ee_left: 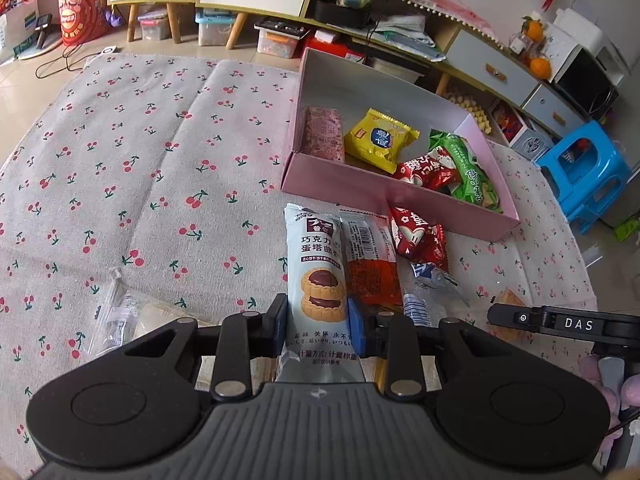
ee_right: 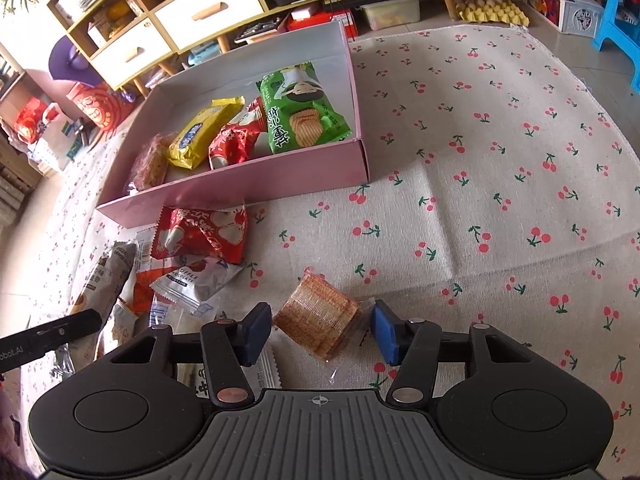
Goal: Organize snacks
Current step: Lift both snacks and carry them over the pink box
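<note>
Wafer packet [ee_right: 316, 322], barely glimpsed by left wrist, sits between right fingers [ee_right: 384, 334].

Left fingers [ee_left: 282, 320] clamped, right fingers [ee_right: 256, 330] apart

Left gripper [ee_left: 318, 328] clamped on pale-blue tart cookie pack [ee_left: 318, 276]. Orange pack [ee_left: 372, 264] and red pack [ee_left: 418, 236] just beside it. Pink box [ee_left: 340, 194] near cherry cloth's [ee_left: 140, 180] far right edge, snacks inside.
</note>
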`<state>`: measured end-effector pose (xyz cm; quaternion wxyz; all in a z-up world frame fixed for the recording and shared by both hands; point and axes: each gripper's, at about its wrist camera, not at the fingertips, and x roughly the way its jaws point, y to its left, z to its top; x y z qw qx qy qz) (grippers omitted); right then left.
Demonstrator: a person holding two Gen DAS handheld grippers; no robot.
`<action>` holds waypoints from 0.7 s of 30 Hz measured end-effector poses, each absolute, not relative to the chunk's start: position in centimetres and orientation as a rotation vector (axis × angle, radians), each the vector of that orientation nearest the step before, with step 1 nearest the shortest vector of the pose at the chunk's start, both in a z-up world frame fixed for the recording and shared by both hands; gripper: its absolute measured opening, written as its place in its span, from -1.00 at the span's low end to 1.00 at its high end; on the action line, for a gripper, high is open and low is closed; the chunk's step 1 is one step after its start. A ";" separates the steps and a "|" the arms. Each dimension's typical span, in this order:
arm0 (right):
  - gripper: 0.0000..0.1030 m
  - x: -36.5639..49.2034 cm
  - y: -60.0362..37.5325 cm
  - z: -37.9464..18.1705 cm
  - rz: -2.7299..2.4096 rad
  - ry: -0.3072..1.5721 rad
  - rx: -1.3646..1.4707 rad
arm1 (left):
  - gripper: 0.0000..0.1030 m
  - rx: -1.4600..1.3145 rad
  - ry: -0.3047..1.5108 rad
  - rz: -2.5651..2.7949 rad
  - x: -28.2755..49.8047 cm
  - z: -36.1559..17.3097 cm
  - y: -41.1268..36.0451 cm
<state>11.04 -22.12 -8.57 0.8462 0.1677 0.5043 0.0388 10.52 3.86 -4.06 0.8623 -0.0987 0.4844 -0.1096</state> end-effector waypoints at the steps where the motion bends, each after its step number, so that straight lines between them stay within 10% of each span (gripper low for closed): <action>1: 0.04 11.1 -22.3 -8.5 0.084 1.065 0.367 | -0.45 -0.216 1.016 -0.232 10.5 -3.9 4.0; 21: 0.04 12.2 -22.3 -5.4 0.108 1.027 0.507 | -0.45 -0.311 0.931 -0.250 10.5 -1.4 4.6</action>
